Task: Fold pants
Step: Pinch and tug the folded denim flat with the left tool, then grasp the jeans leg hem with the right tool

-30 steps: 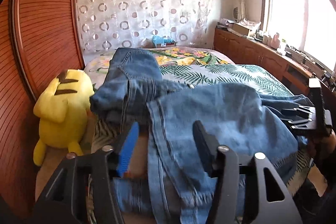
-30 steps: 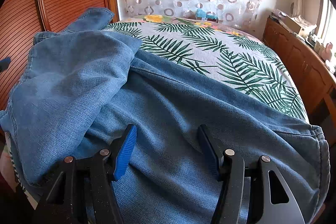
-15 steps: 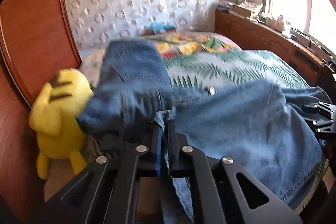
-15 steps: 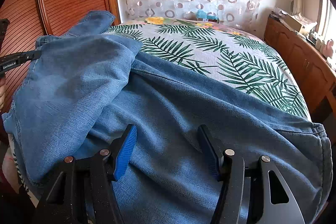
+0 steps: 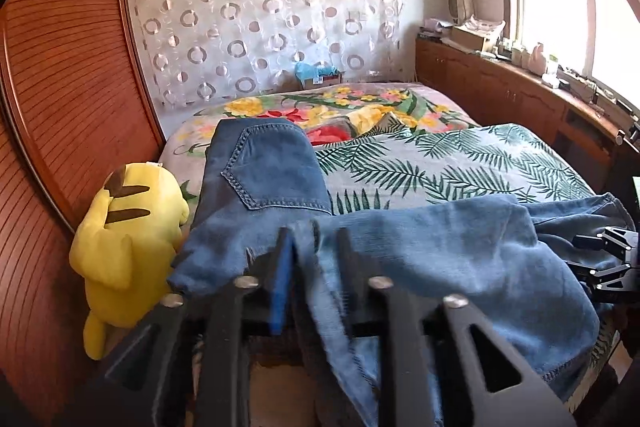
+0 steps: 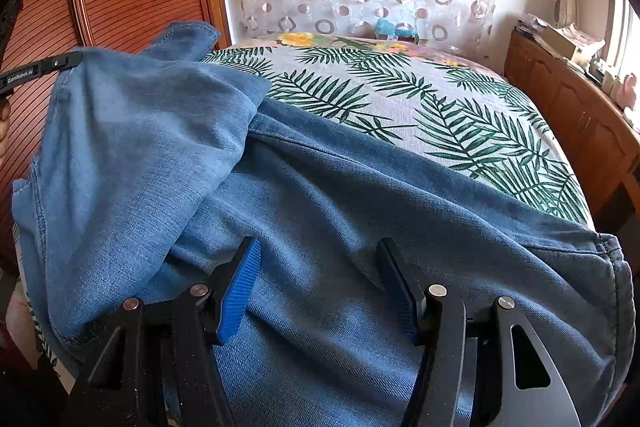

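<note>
Blue jeans [image 5: 448, 251] lie partly folded across the near end of the bed [image 5: 440, 163]; the seat with its back pocket [image 5: 272, 171] lies to the left. My left gripper [image 5: 312, 247] has a denim edge between its fingers, which stand a little apart, blurred by motion. My right gripper [image 6: 316, 267] is open and empty, low over the jeans [image 6: 320, 195]. A folded-over denim flap [image 6: 132, 139] lies to its left. The left gripper's tip [image 6: 40, 71] shows at that flap's far edge.
A yellow plush toy [image 5: 128, 247] sits between the bed's left side and the wooden sliding wardrobe [image 5: 60, 87]. A wooden cabinet [image 5: 520, 95] with clutter runs under the window on the right. A circle-patterned curtain [image 5: 272, 23] hangs behind the bed.
My left gripper closed on the denim edge half a second ago and its fingers now stand slightly apart, with the cloth still between them. The right gripper has stayed open and still.
</note>
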{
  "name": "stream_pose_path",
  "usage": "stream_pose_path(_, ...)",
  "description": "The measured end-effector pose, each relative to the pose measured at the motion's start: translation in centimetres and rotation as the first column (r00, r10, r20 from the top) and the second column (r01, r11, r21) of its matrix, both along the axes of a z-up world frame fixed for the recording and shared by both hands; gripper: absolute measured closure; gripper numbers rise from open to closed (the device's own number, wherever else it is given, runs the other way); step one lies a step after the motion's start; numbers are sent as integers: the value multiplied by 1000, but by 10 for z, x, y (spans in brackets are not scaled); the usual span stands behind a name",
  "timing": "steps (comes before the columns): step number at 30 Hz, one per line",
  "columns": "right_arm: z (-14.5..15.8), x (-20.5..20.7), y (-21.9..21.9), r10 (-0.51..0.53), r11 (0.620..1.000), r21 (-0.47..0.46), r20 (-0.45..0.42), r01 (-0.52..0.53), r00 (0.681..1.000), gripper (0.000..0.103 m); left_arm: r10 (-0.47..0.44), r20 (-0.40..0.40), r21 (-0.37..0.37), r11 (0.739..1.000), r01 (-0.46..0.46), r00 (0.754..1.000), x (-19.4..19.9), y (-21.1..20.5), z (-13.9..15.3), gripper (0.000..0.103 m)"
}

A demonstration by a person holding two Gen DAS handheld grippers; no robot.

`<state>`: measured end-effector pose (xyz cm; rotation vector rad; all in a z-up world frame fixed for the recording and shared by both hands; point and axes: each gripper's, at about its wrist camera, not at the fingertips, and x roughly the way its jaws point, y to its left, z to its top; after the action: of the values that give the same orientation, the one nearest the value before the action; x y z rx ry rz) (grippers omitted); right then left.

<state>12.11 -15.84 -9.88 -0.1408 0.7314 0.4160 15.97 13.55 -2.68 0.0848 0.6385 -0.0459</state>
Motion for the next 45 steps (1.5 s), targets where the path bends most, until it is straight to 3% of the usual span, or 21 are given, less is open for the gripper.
stream_pose_path(2, -1, 0, 0, 0, 1000, 0, 0, 0, 1000, 41, -13, 20, -12, 1000, 13, 1000, -8, -3, 1, 50)
stream_pose_path(4, -1, 0, 0, 0, 1000, 0, 0, 0, 1000, 41, -17, 15, -18, 1000, 18, 1000, -13, -7, 1, 45)
stream_pose_path(5, -1, 0, 0, 0, 1000, -1, 0, 0, 1000, 41, -25, 10, -28, 999, 25, 1000, -15, -10, 0, 30)
stream_pose_path(6, -1, 0, -1, 0, 1000, -1, 0, 0, 1000, 41, -39, 15, -43, 998, 40, 999, -19, -13, 0, 22)
stream_pose_path(18, -4, 1, -1, 2, 1000, -5, 0, -2, 1000, 41, -85, 18, -119, 989, 87, 996, -58, -64, -16, 21)
stream_pose_path(27, -4, 0, -3, 4, 1000, 12, 0, -4, 1000, 41, -99, 17, -94, 990, 100, 995, -70, -97, -25, 21)
stream_pose_path(31, 6, -8, -13, -1, 1000, 25, 40, 0, 999, 41, -118, 13, -67, 991, 119, 993, -70, -110, -29, 21)
stream_pose_path(39, 35, -22, -91, -99, 995, 33, 139, 96, 985, 41, -143, -10, -76, 987, 141, 990, -72, -136, -43, 21)
stream_pose_path(45, 34, -11, -160, -220, 976, 21, 142, 219, 965, 41, -172, -47, -83, 982, 168, 984, -71, -150, -60, 21)
